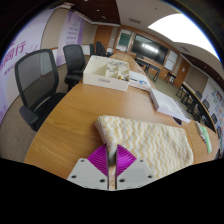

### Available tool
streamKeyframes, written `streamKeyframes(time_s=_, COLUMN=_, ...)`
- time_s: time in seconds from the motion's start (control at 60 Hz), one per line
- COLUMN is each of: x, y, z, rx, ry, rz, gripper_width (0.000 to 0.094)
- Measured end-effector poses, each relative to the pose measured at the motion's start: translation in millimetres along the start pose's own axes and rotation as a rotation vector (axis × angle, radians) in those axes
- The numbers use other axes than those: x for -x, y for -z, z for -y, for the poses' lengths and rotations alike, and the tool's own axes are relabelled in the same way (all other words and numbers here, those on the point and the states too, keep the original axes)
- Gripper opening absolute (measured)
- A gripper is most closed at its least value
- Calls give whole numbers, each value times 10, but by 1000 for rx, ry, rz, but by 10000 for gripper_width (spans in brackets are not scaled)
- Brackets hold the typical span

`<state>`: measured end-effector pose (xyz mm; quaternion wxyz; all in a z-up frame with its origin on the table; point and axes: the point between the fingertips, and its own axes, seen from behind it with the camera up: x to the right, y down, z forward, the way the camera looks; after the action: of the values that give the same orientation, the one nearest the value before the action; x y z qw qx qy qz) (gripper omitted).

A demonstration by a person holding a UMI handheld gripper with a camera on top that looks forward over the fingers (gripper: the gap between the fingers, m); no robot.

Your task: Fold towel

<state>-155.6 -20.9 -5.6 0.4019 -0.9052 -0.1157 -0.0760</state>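
Here, towel (150, 140) pinched in gripper (111, 160)

A: Where is there room on the worktop (70, 120)?
B: From nine to eleven o'clock of the gripper (111, 160), bare wood.
A: Obstacles?
B: The towel (150, 140) from twelve to three; a box (105, 72) farther at twelve; chairs (38, 80) line the ten o'clock edge.

The pale, chevron-patterned fabric towel (148, 142) lies on the long wooden conference table (70, 125), just ahead of the gripper (112, 160) and spreading off to the right of its fingers, which close on the towel's near corner. Well beyond the fingers, further along the table, sits an open white cardboard box (106, 72). Black mesh office chairs (38, 80) stand left of the table, beside the box.
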Motion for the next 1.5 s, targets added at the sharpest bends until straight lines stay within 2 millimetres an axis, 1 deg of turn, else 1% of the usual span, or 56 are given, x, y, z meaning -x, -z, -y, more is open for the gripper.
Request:
streamKeyframes(time_s=0.083, x=1, y=24, z=23, rx=5, ry=-5, rz=30, gripper_width=45)
streamKeyframes(time_s=0.117, x=46, y=52, z=43, rx=9, ry=-30, rz=64, gripper_width=44)
streamKeyframes(time_s=0.15, x=141, y=111, z=102, rx=8, ry=-62, rz=117, gripper_width=44)
streamKeyframes(time_s=0.167, x=289, y=140, z=166, rx=7, ry=-76, rz=128, gripper_width=44)
streamKeyframes(time_s=0.183, x=278, y=235, z=211, rx=-1, ry=-96, rz=167, gripper_width=44)
streamKeyframes(time_s=0.25, x=433, y=553, z=499, rx=-39, ry=-181, rz=286, gripper_width=44)
streamKeyframes(time_s=0.283, x=563, y=710, z=682, rx=-64, ry=-232, rz=336, gripper_width=44)
streamKeyframes(time_s=0.3, x=550, y=792, z=753, rx=-76, ry=-256, rz=364, gripper_width=44)
streamKeyframes(time_s=0.333, x=498, y=901, z=902, rx=-100, ry=-292, rz=402, gripper_width=44)
streamKeyframes(time_s=0.367, x=399, y=986, z=1015, rx=-124, ry=-321, rz=424, gripper_width=44)
streamKeyframes(time_s=0.417, x=223, y=1075, z=1102, rx=-148, ry=-369, rz=435, gripper_width=44)
streamKeyframes(time_s=0.433, x=183, y=1050, z=1140, rx=-145, ry=-383, rz=430, gripper_width=44)
streamKeyframes(time_s=0.467, x=36, y=1018, z=1130, rx=-142, ry=-410, rz=427, gripper_width=44)
streamKeyframes(time_s=0.5, x=-131, y=948, z=1081, rx=-136, ry=-429, rz=413, gripper_width=44)
streamKeyframes(time_s=0.517, x=-249, y=913, z=1012, rx=-133, ry=-433, rz=406, gripper_width=44)
streamKeyframes(time_s=0.533, x=-308, y=845, z=984, rx=-121, ry=-432, rz=388, gripper_width=44)
streamKeyframes(time_s=0.583, x=-624, y=653, z=726, rx=-94, ry=-433, rz=357, gripper_width=42)
streamKeyframes(time_s=0.6, x=-642, y=622, z=710, rx=-80, ry=-433, rz=341, gripper_width=43)
streamKeyframes(time_s=0.667, x=-921, y=381, z=475, rx=-36, ry=-443, rz=300, gripper_width=49)
streamKeyframes(time_s=0.7, x=-1022, y=272, z=359, rx=-14, ry=-436, rz=281, gripper_width=58)
streamKeyframes(time_s=0.717, x=-1087, y=216, z=278, rx=-8, ry=-430, rz=275, gripper_width=70)
streamKeyframes(time_s=0.75, x=-1168, y=147, z=206, rx=1, ry=-414, rz=261, gripper_width=120)
streamKeyframes(time_s=0.8, x=-1273, y=99, z=153, rx=2, ry=-392, rz=249, gripper_width=245)
streamKeyframes(time_s=0.85, x=-1412, y=87, z=164, rx=-12, ry=-377, rz=228, gripper_width=460)
streamKeyframes(time_s=0.883, x=-1534, y=107, z=159, rx=-26, ry=-365, rz=208, gripper_width=610)
streamKeyframes(time_s=0.917, x=-1627, y=159, z=174, rx=-38, ry=-350, rz=189, gripper_width=736)
streamKeyframes(time_s=0.95, x=-1705, y=219, z=197, rx=-50, ry=-336, rz=175, gripper_width=834)
streamKeyframes(time_s=0.983, x=-1779, y=286, z=227, rx=-63, ry=-324, rz=165, gripper_width=869)
streamKeyframes(time_s=1.017, x=-1812, y=381, z=278, rx=-76, ry=-311, rz=163, gripper_width=857)
streamKeyframes(time_s=1.033, x=-1820, y=456, z=288, rx=-80, ry=-302, rz=162, gripper_width=854)
streamKeyframes(time_s=1.067, x=-1867, y=534, z=307, rx=-91, ry=-284, rz=158, gripper_width=853)
streamKeyframes(time_s=1.15, x=-1922, y=817, z=363, rx=-110, ry=-223, rz=134, gripper_width=852)
streamKeyframes(time_s=1.217, x=-1916, y=1128, z=406, rx=-122, ry=-178, rz=108, gripper_width=853)
streamKeyframes(time_s=1.283, x=-1901, y=1384, z=437, rx=-139, ry=-161, rz=90, gripper_width=852)
streamKeyframes(time_s=1.4, x=-1825, y=1926, z=399, rx=-157, ry=-171, rz=55, gripper_width=855)
streamKeyframes(time_s=1.5, x=-1790, y=2400, z=294, rx=-174, ry=-187, rz=2, gripper_width=855)
